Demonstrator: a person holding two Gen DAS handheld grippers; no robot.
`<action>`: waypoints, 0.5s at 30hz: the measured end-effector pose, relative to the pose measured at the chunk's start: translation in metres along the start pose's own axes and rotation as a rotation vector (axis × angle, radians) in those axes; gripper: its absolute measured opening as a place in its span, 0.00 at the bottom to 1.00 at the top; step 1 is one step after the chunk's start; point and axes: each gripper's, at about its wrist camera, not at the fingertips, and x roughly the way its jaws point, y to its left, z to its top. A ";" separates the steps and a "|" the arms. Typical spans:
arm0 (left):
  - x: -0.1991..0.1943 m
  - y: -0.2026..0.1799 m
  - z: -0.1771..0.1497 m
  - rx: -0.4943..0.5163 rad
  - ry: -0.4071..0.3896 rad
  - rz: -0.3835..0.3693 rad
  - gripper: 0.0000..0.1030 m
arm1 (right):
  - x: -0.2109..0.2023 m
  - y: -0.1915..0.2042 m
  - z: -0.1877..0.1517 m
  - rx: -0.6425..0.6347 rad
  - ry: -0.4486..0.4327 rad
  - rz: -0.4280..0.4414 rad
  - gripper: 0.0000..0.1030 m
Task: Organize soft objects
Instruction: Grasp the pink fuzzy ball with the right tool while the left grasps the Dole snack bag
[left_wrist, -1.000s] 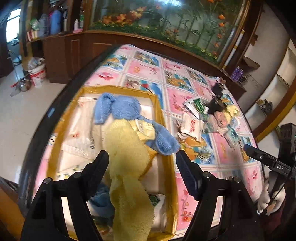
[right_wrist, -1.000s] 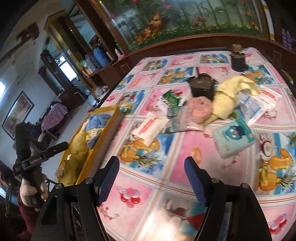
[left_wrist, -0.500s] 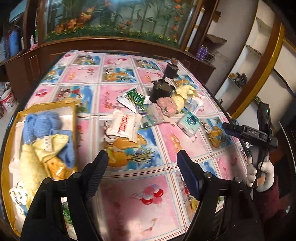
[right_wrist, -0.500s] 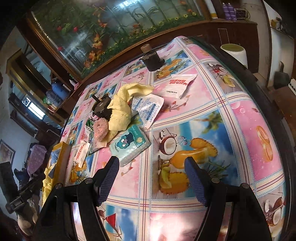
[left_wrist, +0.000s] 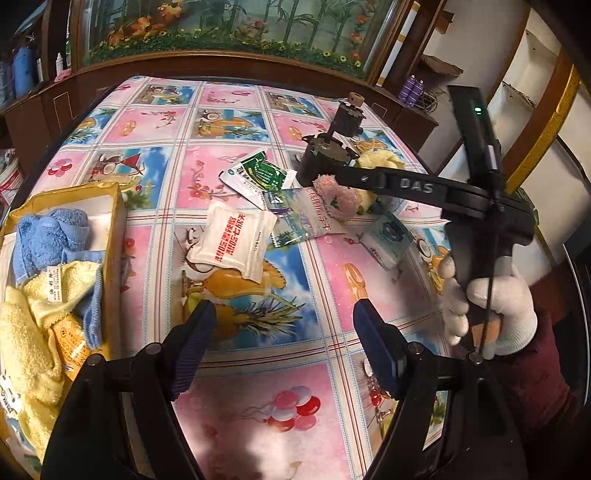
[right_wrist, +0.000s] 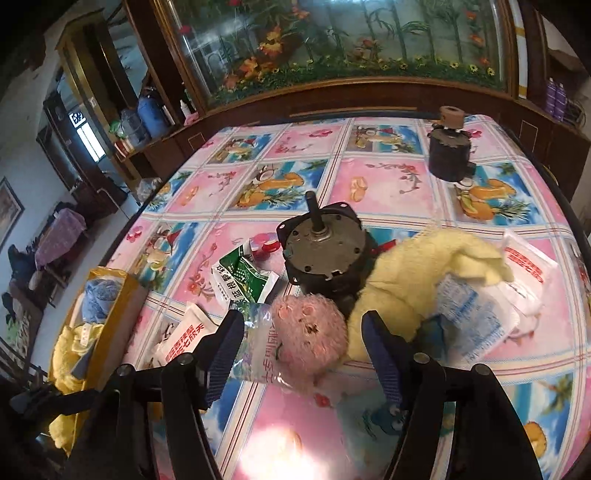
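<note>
1. Right now my right gripper (right_wrist: 301, 345) is spread wide and empty, with the fuzzy pink plush ball (right_wrist: 308, 338) sitting between its blue ribbed fingers (right_wrist: 380, 354), not yet pinched.
2. My left gripper (left_wrist: 282, 349) is also wide open and holds nothing, hanging over bare patterned tablecloth (left_wrist: 229, 424) just beside the yellow cardboard tray (left_wrist: 112, 236).
3. That pink ball lies on a clear printed plastic packet (right_wrist: 258, 354), pressed against the crumpled pale-yellow terry towel (right_wrist: 417, 273) and just in front of the dark round metal motor (right_wrist: 325, 254).
4. I judge the ball light and squashy; it should compress a good deal, so I would close across its middle rather than its fluff.
5. Risk, as I see it: the slippery packet beneath or a fold of towel gets caught too.
6. Already in the tray are a blue terry towel (left_wrist: 48, 232) and a second yellow towel (left_wrist: 33, 332).
</note>
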 end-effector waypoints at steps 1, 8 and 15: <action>0.000 0.003 0.001 -0.005 -0.002 0.009 0.74 | 0.012 0.004 0.000 -0.008 0.021 -0.012 0.59; 0.014 0.016 0.014 -0.015 0.003 0.036 0.74 | 0.009 0.008 -0.029 -0.065 0.092 0.046 0.37; 0.054 0.007 0.026 0.056 0.065 0.096 0.74 | -0.043 -0.020 -0.083 -0.042 0.097 0.147 0.37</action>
